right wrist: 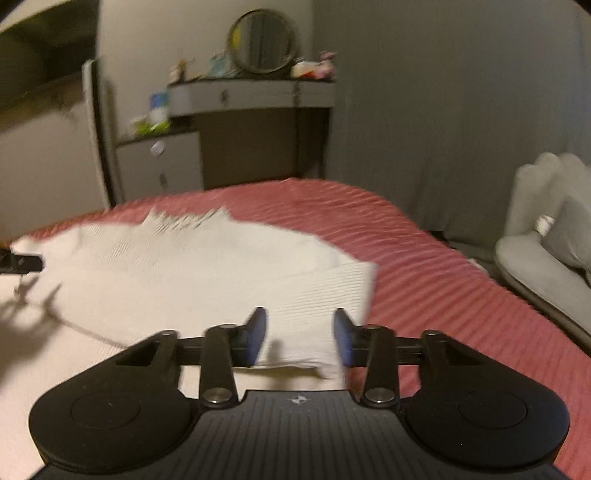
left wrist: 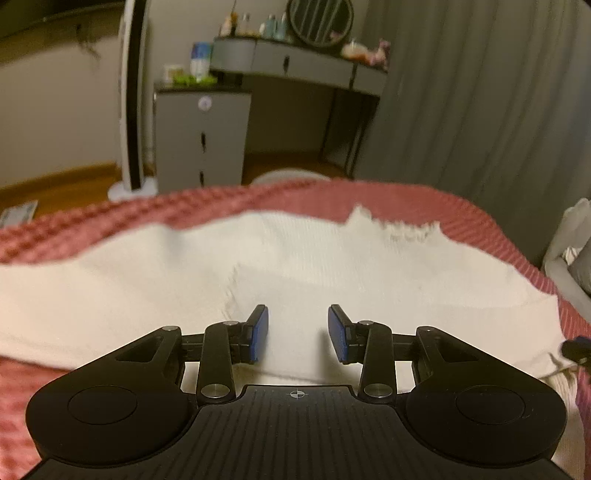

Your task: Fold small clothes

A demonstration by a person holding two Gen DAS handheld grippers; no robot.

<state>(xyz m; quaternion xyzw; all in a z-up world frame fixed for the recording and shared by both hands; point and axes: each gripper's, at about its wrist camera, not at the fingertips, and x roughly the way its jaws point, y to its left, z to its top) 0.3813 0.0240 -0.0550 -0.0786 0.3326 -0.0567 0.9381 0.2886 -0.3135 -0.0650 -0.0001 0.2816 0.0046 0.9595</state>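
Note:
A white ribbed knit garment (left wrist: 314, 266) lies spread on a red ribbed bedspread (left wrist: 110, 218). My left gripper (left wrist: 298, 332) is open and empty just above the garment's middle, near a fold edge. In the right wrist view the same garment (right wrist: 207, 273) lies on the bedspread (right wrist: 424, 258). My right gripper (right wrist: 300, 336) is open, with the garment's right sleeve end (right wrist: 325, 295) lying between and below its blue pads, not held. The tip of the left gripper (right wrist: 18, 262) shows at the left edge there.
Beyond the bed stand a grey dressing table (left wrist: 295, 62) with a round mirror (left wrist: 319, 22), a grey drawer cabinet (left wrist: 201, 136) and a white tower fan (left wrist: 135, 96). A grey curtain (left wrist: 480, 92) hangs at the right. A grey armchair (right wrist: 546, 236) stands right of the bed.

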